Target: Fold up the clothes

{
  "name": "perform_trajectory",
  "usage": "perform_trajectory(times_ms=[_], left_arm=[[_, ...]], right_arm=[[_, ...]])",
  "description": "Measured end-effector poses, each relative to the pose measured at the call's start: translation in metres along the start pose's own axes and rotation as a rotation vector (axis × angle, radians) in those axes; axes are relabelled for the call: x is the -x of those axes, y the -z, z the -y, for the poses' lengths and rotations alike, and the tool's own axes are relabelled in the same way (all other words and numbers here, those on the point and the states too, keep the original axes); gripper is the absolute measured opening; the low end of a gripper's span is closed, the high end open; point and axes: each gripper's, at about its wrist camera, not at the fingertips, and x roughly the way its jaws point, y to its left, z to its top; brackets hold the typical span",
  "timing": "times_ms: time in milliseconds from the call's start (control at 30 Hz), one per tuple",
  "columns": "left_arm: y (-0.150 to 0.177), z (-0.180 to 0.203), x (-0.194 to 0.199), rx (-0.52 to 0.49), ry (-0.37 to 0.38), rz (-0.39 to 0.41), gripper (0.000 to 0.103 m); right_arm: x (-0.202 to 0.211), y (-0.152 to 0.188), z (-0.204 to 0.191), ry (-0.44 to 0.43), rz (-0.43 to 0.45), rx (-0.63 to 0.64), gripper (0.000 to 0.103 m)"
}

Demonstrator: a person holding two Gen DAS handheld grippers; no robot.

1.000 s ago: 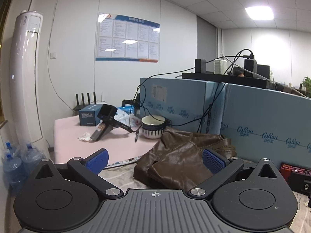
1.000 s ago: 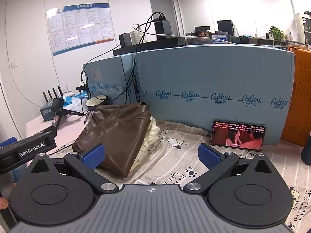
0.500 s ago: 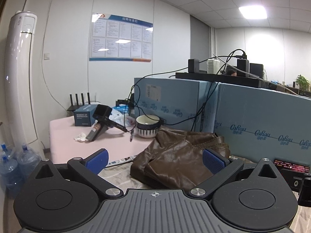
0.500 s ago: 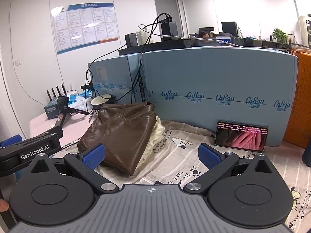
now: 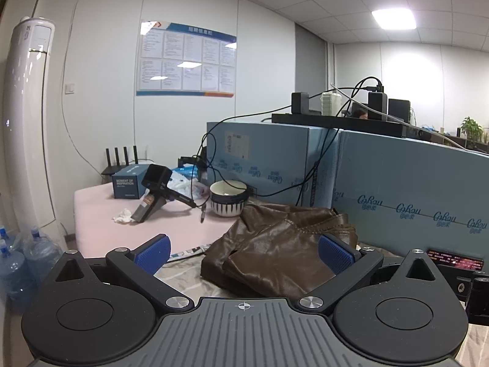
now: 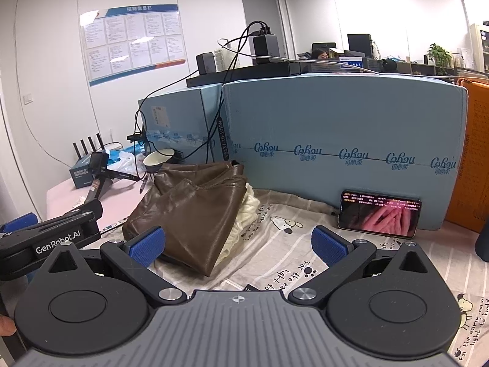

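1. Both wide apart and empty, the left gripper (image 5: 244,252) and right gripper (image 6: 238,241) hover near the brown jacket (image 6: 195,208).
2. Jacket lies folded on the printed cloth (image 6: 290,244), far left.
3. Blue boxes (image 6: 336,140) stand behind; a bowl (image 5: 228,197) far left, a phone (image 6: 379,218) right.

A cloth with dog pictures (image 6: 284,244) covers the table. On it lie a brown jacket (image 6: 195,208) and a phone (image 6: 379,217); a bowl (image 5: 227,198) sits nearby.

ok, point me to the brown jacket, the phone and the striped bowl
brown jacket (image 6: 195,211): right wrist view, on its top leather panel.
phone (image 6: 379,217): right wrist view, middle of its lit screen.
striped bowl (image 5: 228,202): left wrist view, on its outer striped wall.
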Motion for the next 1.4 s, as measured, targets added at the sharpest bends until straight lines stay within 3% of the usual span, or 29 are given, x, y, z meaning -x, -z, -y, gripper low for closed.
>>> perform_trajectory(times_ms=[1400], left_arm=[[0.0, 0.0044, -0.0025, -0.004, 0.014, -0.007, 0.103]], right_arm=[[-0.0053, 0.0003, 0.0046, 0.015, -0.027, -0.015, 0.103]])
